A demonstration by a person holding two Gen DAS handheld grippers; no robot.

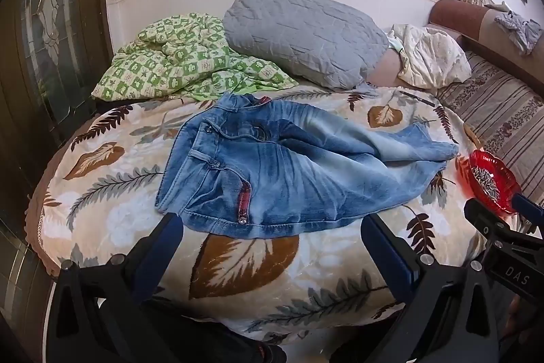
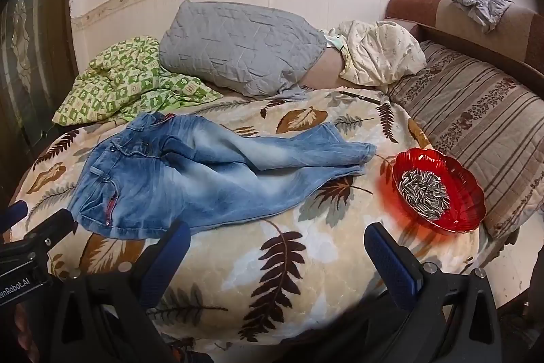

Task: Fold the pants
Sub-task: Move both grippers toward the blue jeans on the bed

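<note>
Faded blue jeans (image 1: 289, 165) lie loosely spread on a leaf-print blanket (image 1: 238, 264), waistband to the left, legs running right and rumpled one over the other. They also show in the right wrist view (image 2: 190, 172). My left gripper (image 1: 272, 237) is open and empty, hovering just in front of the jeans' near edge. My right gripper (image 2: 277, 244) is open and empty, over bare blanket (image 2: 278, 261) to the right of the jeans' seat. Each gripper shows at the edge of the other's view.
A red glass dish of sunflower seeds (image 2: 438, 189) sits on the blanket right of the jeans' leg ends. A green checked cloth (image 1: 183, 63), a grey pillow (image 1: 302, 33) and a cream cloth (image 1: 431, 56) lie behind. A pen (image 2: 360, 97) lies near the striped cushion (image 2: 476, 125).
</note>
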